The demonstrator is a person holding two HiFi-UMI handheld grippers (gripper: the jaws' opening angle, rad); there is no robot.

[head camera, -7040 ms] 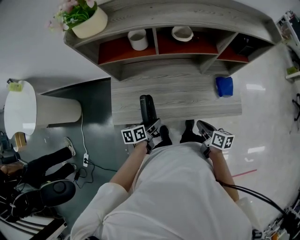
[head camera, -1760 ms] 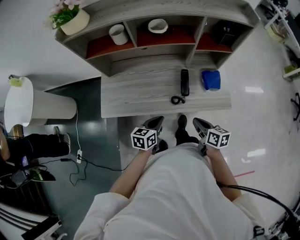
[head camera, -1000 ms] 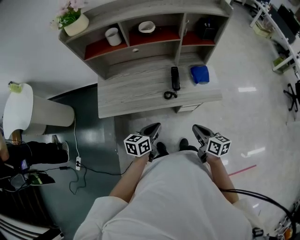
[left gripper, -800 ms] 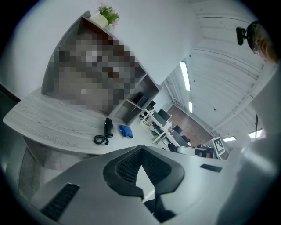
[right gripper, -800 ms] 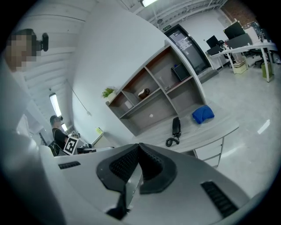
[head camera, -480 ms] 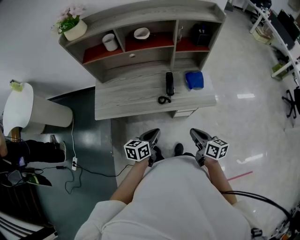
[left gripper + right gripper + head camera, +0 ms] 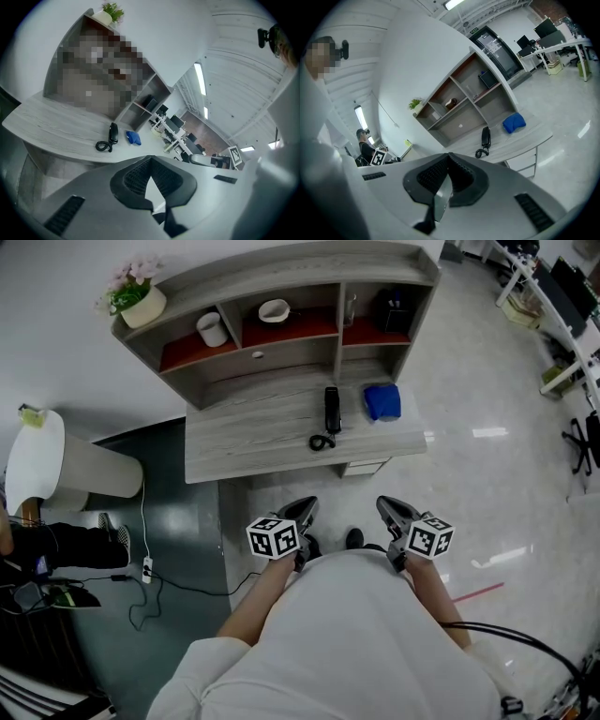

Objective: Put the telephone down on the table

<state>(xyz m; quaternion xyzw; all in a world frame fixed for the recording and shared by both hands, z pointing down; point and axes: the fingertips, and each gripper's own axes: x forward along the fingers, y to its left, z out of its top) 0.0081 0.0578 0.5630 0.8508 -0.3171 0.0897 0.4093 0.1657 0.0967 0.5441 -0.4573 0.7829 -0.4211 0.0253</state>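
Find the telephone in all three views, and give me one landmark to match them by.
Head view: the telephone lies at upper centre on the table.
Left gripper view: the telephone is left of centre, at mid-height.
Right gripper view: the telephone is right of centre, just below mid-height.
Shared landmark: the blue object lies to the telephone's right in every view.

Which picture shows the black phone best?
The head view: it looks down on the telephone, so the whole handset and its curly cord show lying on the table. In the left gripper view and the right gripper view it is small, slanted and far off.
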